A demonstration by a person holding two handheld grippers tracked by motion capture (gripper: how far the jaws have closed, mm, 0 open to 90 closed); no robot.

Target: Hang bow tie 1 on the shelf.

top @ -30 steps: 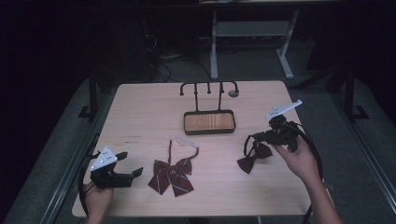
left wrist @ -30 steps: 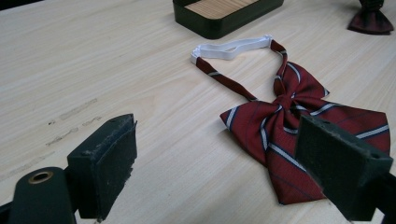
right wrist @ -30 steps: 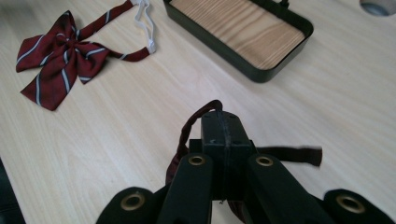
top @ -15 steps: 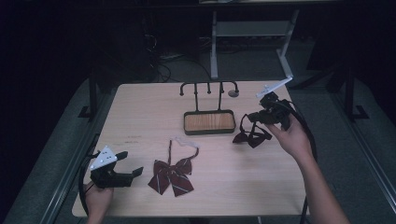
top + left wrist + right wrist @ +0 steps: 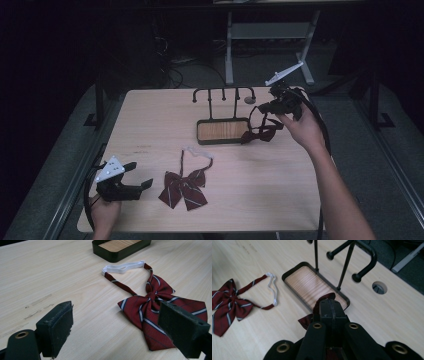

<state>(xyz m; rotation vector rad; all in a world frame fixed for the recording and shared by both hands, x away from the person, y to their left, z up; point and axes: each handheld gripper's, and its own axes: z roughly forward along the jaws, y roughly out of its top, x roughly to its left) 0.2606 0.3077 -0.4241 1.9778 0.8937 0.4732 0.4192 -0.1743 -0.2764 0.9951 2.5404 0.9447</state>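
Nearest me, my left tongs rest low at the near left corner of the worktop, jaws spread wide and holding nothing. Just beyond them lies a striped bow tie, dark red with pale stripes, flat on the wood with its white elastic loop trailing away toward the stand. It looks light and limp; I judge the wings would fold and slip if pinched at an edge, so the knot at the centre or the strap beside it seems the surest place to take hold.

Farther off, my right tongs are raised over the far right part of the worktop, clamped tight on a second bow tie, which hangs from them by its strap, its lower wing at or just above the wood beside the tray; I cannot tell whether it touches. Being soft, it will swing and droop with any move.

Right beside it stands the hook stand, thin black posts with curved arms rising from a wood-lined tray. Those arms and their knobbed ends are what stands in the way: the dangling cloth could snag on the wrong hook. Beyond the stand is a round hole in the worktop.
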